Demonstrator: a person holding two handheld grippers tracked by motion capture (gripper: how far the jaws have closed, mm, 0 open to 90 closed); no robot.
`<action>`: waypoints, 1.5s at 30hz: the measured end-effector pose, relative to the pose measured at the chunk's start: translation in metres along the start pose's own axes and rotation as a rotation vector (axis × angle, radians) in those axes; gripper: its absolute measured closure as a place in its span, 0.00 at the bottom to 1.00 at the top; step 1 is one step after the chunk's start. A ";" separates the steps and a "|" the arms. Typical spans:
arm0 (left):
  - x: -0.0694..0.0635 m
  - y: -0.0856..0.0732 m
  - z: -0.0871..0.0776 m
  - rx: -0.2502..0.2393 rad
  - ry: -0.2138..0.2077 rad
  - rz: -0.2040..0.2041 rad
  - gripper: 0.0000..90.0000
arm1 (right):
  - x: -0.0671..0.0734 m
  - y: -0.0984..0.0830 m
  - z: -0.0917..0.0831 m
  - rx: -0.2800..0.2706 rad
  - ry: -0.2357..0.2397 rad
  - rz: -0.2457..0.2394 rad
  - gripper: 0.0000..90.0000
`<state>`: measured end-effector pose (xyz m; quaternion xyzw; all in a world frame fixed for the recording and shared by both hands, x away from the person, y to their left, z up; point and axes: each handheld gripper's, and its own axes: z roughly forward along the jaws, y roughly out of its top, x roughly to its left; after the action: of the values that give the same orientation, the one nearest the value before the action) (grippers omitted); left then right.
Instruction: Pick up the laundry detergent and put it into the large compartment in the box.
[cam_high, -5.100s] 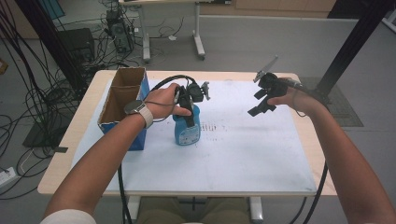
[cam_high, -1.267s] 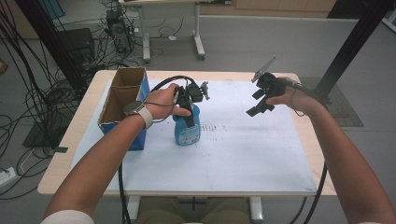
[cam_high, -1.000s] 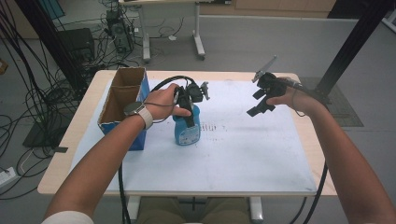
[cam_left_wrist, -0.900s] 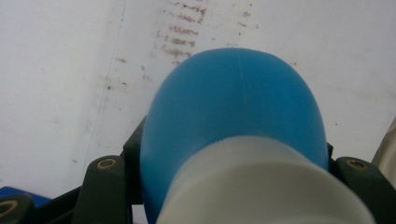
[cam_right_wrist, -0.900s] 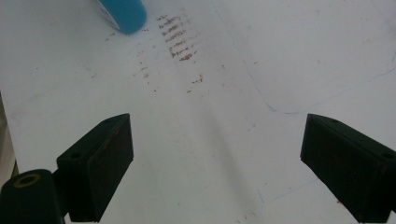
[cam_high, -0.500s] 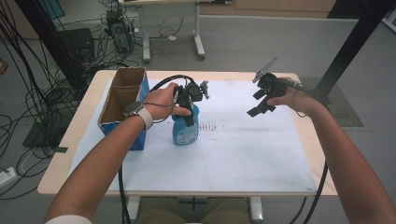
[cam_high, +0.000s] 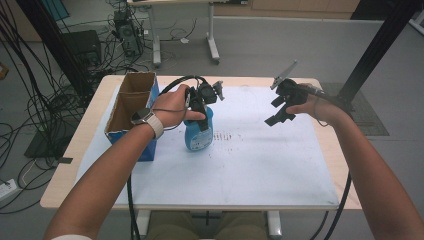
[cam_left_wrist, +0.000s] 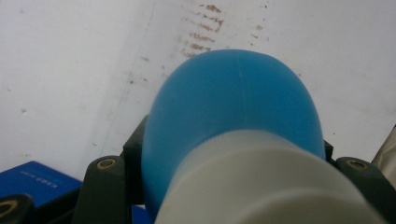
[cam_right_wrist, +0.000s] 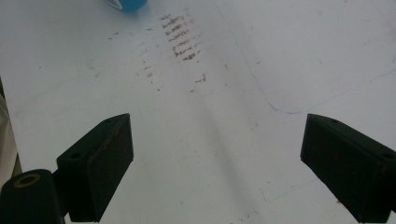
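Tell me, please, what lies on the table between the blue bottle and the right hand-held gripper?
Only bare white mat with brownish smudges, seen in the high view, separates the blue bottle from the right hand-held gripper.

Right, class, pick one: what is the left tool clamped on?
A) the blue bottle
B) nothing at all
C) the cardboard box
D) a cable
A: the left tool grips the blue bottle near its top, and its own camera shows the bottle pressed between the black jaws.
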<state>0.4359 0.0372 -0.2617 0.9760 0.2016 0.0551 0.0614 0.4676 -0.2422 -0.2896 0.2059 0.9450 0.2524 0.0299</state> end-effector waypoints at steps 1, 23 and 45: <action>0.000 0.001 -0.002 -0.001 0.005 -0.006 0.45 | 0.000 0.000 0.000 0.000 0.000 0.000 0.10; 0.002 0.010 -0.055 0.011 0.064 -0.149 0.44 | 0.006 -0.003 -0.012 -0.023 -0.012 -0.004 0.10; 0.004 0.004 -0.094 -0.026 0.117 -0.336 0.44 | 0.011 0.007 -0.021 -0.023 -0.025 -0.027 0.11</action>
<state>0.4292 0.0442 -0.1677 0.9228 0.3642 0.1036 0.0704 0.4570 -0.2427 -0.2673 0.1959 0.9443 0.2602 0.0473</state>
